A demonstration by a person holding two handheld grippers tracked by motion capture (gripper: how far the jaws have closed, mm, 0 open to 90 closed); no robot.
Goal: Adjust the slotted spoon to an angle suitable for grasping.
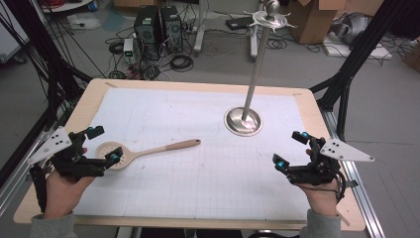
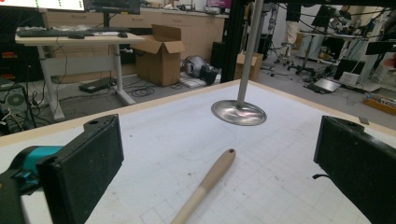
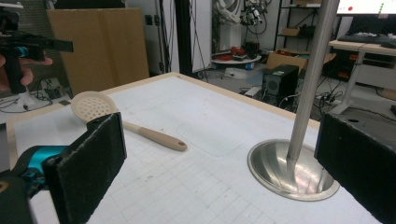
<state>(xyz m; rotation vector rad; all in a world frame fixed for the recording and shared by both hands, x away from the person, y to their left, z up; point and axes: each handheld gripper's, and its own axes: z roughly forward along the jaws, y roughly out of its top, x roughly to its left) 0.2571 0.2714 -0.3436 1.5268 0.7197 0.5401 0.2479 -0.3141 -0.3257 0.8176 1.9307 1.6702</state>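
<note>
- One beige slotted spoon with a round perforated bowl and a long handle (image 1: 148, 150) lies flat on the white gridded mat (image 1: 198, 168); the bowl is at the near left, the handle runs right and slightly far.
- One metal stand — a round silver base plate with a tall upright pole (image 1: 243, 120) — sits on the mat at the far right, well apart from the spoon; a hooked metal fitting tops the pole.
- One light wooden table (image 1: 307, 106) carries the mat.
- Two black two-jaw grippers, one in each hand; each bears a grey three-cornered plate.
- The left gripper (image 1: 102, 145) is at the near left edge of the mat with its jaws spread wide apart and nothing between them; the spoon's bowl lies just beside and partly under the jaw tips in the high view; in the left gripper view the handle (image 2: 205, 184) runs forward between the two jaws, touching neither.
- The right gripper (image 1: 289, 149) is at the near right, jaws likewise wide apart and empty — the spoon is well off to its left; in the right gripper view the stand's base (image 3: 292, 175) lies ahead between the jaws.
</note>
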